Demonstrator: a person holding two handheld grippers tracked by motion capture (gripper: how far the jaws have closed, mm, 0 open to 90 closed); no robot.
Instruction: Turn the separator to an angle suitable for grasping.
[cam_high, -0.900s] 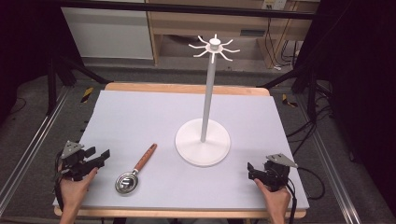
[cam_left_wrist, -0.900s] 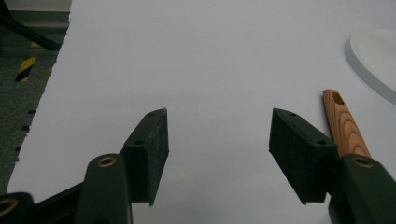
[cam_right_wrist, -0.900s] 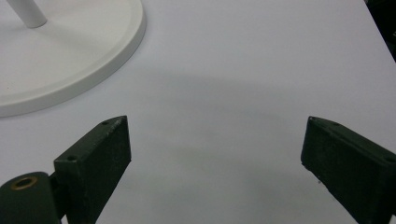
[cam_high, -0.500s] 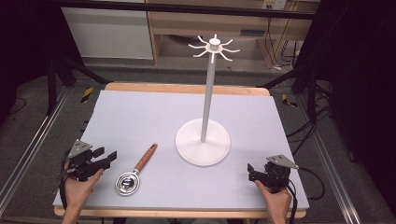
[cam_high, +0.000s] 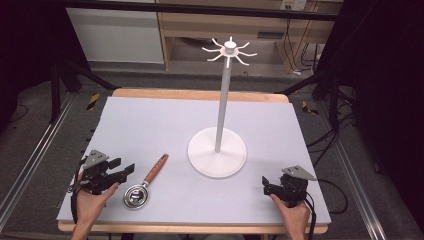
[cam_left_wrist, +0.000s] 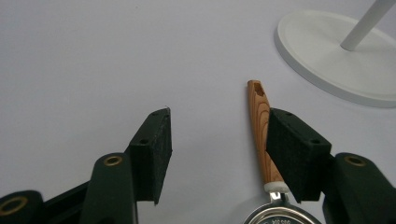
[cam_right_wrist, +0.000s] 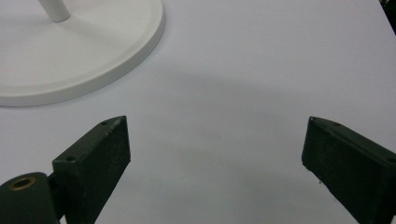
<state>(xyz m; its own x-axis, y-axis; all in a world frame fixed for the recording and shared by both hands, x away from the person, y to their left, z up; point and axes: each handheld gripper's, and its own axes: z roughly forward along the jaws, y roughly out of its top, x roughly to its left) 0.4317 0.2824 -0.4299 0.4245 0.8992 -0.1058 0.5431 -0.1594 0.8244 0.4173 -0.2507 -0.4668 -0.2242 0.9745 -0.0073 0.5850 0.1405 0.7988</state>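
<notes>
A small metal measuring cup (cam_high: 136, 196) with a wooden handle (cam_high: 156, 169) lies on the grey table mat (cam_high: 150, 125) at the front left. My left gripper (cam_high: 126, 171) stands open just left of it. In the left gripper view the wooden handle (cam_left_wrist: 259, 121) runs along the inner edge of the right-hand jaw, and the left gripper (cam_left_wrist: 217, 121) grips nothing. The cup's rim (cam_left_wrist: 275, 217) peeks in at the bottom. My right gripper (cam_high: 266, 185) rests open at the front right, and in its own view the right gripper (cam_right_wrist: 215, 126) has bare mat between its jaws.
A white hook stand rises from a round base (cam_high: 217, 159), with a thin pole (cam_high: 222, 105) and a crown of hooks (cam_high: 229, 50). Its base (cam_left_wrist: 336, 51) shows at the top right of the left gripper view. The base (cam_right_wrist: 79, 56) also lies close ahead of the right gripper.
My left gripper has slid to the right, up beside the measuring cup and its handle. The right gripper, the cup and the stand have not moved.
</notes>
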